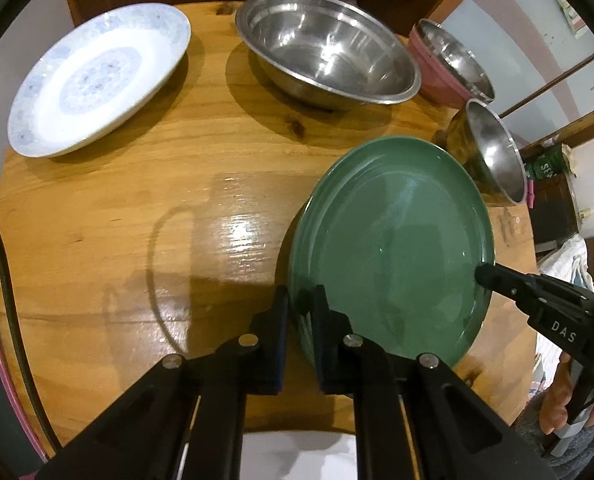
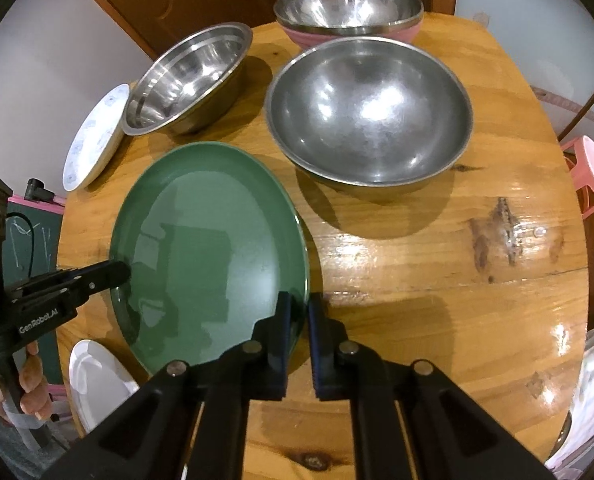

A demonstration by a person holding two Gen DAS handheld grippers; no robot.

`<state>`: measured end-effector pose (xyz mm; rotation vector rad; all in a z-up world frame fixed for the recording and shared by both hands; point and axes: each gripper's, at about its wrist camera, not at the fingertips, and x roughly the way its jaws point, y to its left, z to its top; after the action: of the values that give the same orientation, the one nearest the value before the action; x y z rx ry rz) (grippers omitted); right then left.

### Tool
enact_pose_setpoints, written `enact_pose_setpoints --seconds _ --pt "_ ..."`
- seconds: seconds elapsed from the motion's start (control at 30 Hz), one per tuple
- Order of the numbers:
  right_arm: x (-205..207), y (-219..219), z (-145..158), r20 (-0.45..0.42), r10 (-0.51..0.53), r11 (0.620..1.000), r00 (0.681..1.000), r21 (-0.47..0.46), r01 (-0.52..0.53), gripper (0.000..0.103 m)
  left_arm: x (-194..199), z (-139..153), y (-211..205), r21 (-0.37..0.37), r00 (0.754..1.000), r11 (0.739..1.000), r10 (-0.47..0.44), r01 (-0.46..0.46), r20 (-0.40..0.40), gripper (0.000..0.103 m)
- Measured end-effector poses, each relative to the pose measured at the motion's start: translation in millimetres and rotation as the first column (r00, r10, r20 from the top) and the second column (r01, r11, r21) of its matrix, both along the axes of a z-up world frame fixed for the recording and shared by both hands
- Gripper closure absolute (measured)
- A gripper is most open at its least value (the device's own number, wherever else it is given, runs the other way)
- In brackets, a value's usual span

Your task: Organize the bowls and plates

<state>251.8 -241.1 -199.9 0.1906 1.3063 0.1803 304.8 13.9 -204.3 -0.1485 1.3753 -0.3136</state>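
A green plate (image 1: 393,248) (image 2: 213,240) is over the round wooden table (image 1: 117,248) (image 2: 437,280). My left gripper (image 1: 301,298) is shut on the plate's left rim, one finger above it and one below. My right gripper (image 2: 299,304) is shut on the opposite rim. Each gripper also shows in the other's view, the right gripper (image 1: 483,274) and the left gripper (image 2: 123,272), biting the plate's edge. Whether the plate rests on the wood or hangs just off it, I cannot tell.
A white plate with blue pattern (image 1: 97,76) (image 2: 97,136) lies at the far left. A wide steel bowl (image 1: 329,48) (image 2: 189,80), a pink bowl with steel lining (image 1: 449,60) (image 2: 349,8) and a deep steel bowl (image 1: 493,152) (image 2: 369,112) stand behind. A plain white plate (image 2: 97,380) sits below the table's near edge.
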Motion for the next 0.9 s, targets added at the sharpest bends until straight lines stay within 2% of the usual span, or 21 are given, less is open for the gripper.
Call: enact_pose_setpoints --seconds 0.2,0.5,0.7,0.9 --pt "-15.4 0.8 24.2 0.011 0.001 1.000 1.000 0.025 -0.002 0.096 -22.5 32.8 14.2 -0.033 0.999 0.999 0.029 -0.028 0.036 0.095" --pt "-66.8 30.0 70.7 0.060 0.056 0.997 0.997 0.046 -0.059 0.096 -93.2 89.0 54.5 -0.058 0.991 0.995 0.087 -0.082 0.098 0.095" --pt "-108.8 71.1 76.6 0.051 0.135 0.989 0.990 0.062 -0.138 0.096 -156.2 86.5 91.3 -0.042 0.989 0.990 0.134 -0.132 0.066 0.095" --pt "-142.5 109.2 42.3 -0.009 0.206 0.977 0.979 0.060 -0.205 0.096 -206.7 55.0 120.3 0.008 0.985 0.985 0.174 -0.174 0.009 0.095"
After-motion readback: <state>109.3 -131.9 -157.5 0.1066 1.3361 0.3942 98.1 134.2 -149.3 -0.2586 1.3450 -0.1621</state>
